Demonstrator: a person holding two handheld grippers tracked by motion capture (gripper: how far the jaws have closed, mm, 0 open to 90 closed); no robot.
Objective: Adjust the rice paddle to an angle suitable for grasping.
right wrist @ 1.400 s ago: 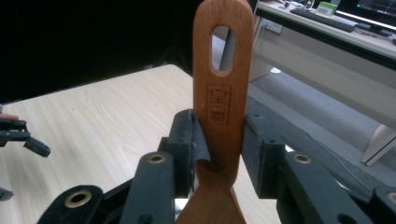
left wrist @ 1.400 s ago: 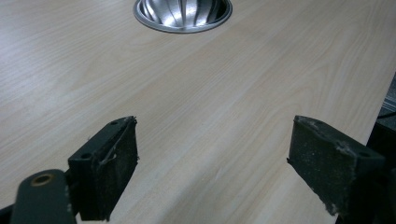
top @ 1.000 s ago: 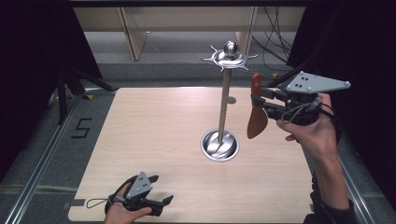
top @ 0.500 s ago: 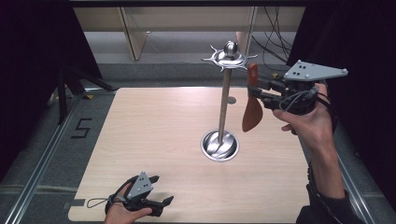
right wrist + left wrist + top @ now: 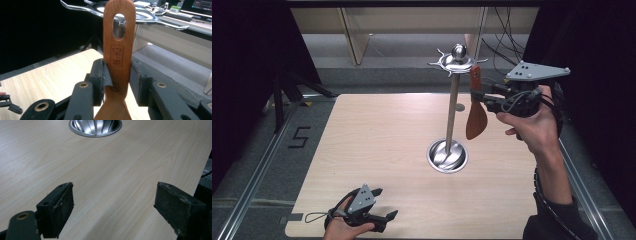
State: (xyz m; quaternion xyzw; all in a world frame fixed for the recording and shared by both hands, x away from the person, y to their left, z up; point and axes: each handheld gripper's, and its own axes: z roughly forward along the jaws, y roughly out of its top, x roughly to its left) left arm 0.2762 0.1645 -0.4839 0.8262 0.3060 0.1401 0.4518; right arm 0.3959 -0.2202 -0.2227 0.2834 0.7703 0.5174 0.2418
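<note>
The right claw (image 5: 479,95) grips the upright wooden spatula (image 5: 475,117); the rack hook (image 5: 479,61) lies at 12 o'clock, just above its handle hole (image 5: 119,26).

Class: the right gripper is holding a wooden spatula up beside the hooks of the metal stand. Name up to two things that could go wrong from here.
1. The wooden spatula is clamped by its handle, just below its hanging hole. The hole looks small beside the thin hooks, so it may miss.
2. The metal stand is tall on a small round base. A sideways nudge from the right gripper might tip it, and the left gripper rests open far from it.
</note>
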